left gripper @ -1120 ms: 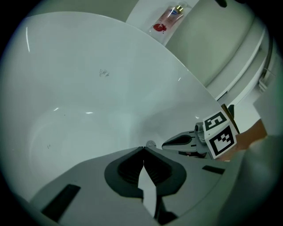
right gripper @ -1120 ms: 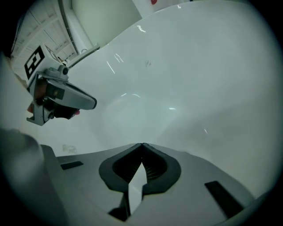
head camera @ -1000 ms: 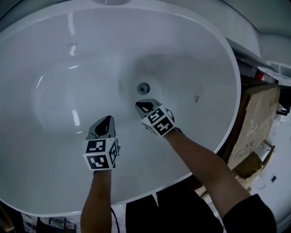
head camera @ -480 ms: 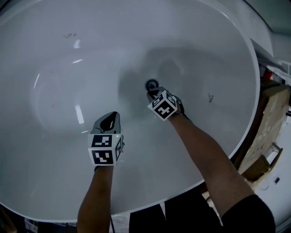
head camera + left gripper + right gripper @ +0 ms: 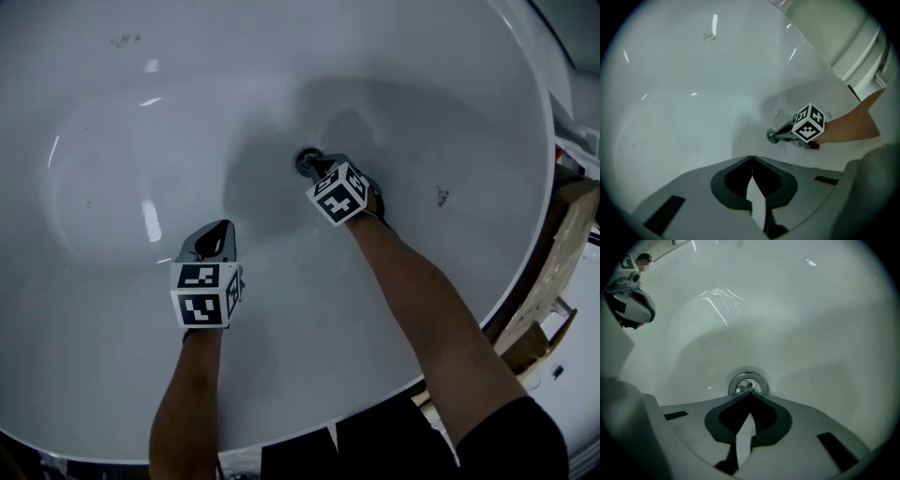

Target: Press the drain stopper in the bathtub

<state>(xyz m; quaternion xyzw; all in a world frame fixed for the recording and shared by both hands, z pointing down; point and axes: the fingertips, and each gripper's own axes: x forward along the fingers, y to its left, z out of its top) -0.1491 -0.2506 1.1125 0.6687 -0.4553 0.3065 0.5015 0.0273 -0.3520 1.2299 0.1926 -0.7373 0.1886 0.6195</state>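
Observation:
The round chrome drain stopper [image 5: 307, 160] [image 5: 748, 383] [image 5: 772, 136] sits at the bottom of the white bathtub [image 5: 112, 103]. My right gripper [image 5: 316, 167] [image 5: 750, 393] is shut, its closed tips resting on the stopper's near edge. In the left gripper view the right gripper [image 5: 780, 136] shows from the side, its tip against the stopper. My left gripper [image 5: 221, 229] [image 5: 751, 157] is shut on nothing and hangs above the tub floor, to the left of the drain and nearer to me.
The tub's rim [image 5: 525, 253] curves along the right, with a cardboard box [image 5: 562, 244] beyond it. A small dark mark [image 5: 441, 196] sits on the tub wall right of the drain. A white fixture [image 5: 630, 305] shows at the tub's edge.
My right gripper has moved forward and down onto the drain stopper. The left gripper has stayed roughly in place, and the head view has shifted closer over the tub.

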